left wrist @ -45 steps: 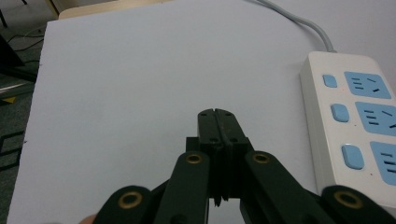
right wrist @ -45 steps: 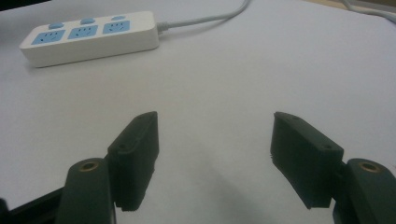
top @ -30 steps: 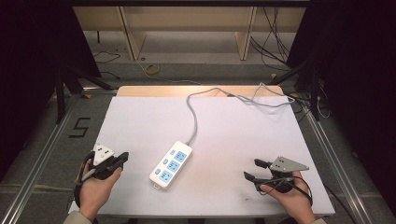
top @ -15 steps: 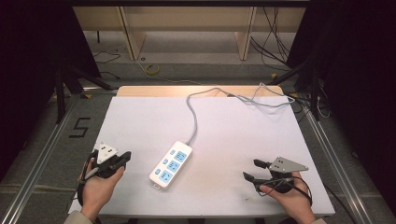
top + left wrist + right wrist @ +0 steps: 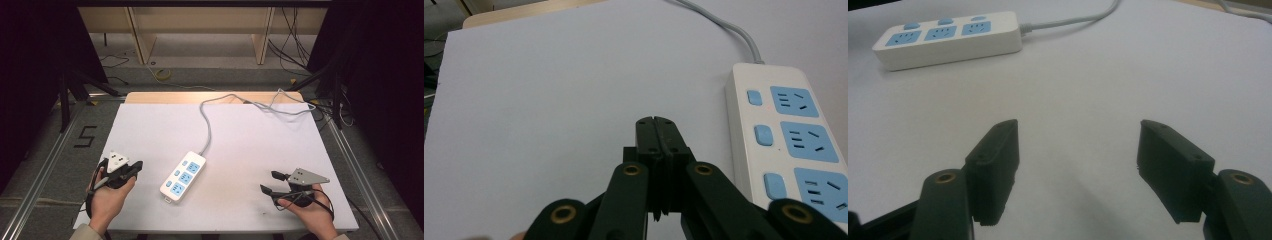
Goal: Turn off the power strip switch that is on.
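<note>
Near the lower middle of the high view, a white three-socket power strip with blue outlets and blue buttons point(image 5: 182, 176) lies flat and slantwise on the white-covered table point(image 5: 250, 145), its grey cable point(image 5: 207, 125) running up the frame to the far edge, where it loops off toward the upper right. At lower left, my left hand point(image 5: 107, 197) grips my left gripper point(image 5: 134, 168), which sits beside the strip but apart from it, with bare table between. Along its own view its two black jaws are pressed flat together with nothing between them, and the strip lies at the right edge of that frame point(image 5: 789, 145). At lower right of the high view, my right hand point(image 5: 312, 215) holds my right gripper point(image 5: 272, 182), well apart from the strip. Its jaws stand spread wide and empty over bare white table, and in its own view the strip rests in the upper left corner point(image 5: 948, 37), its cable leading away to the upper right.
</note>
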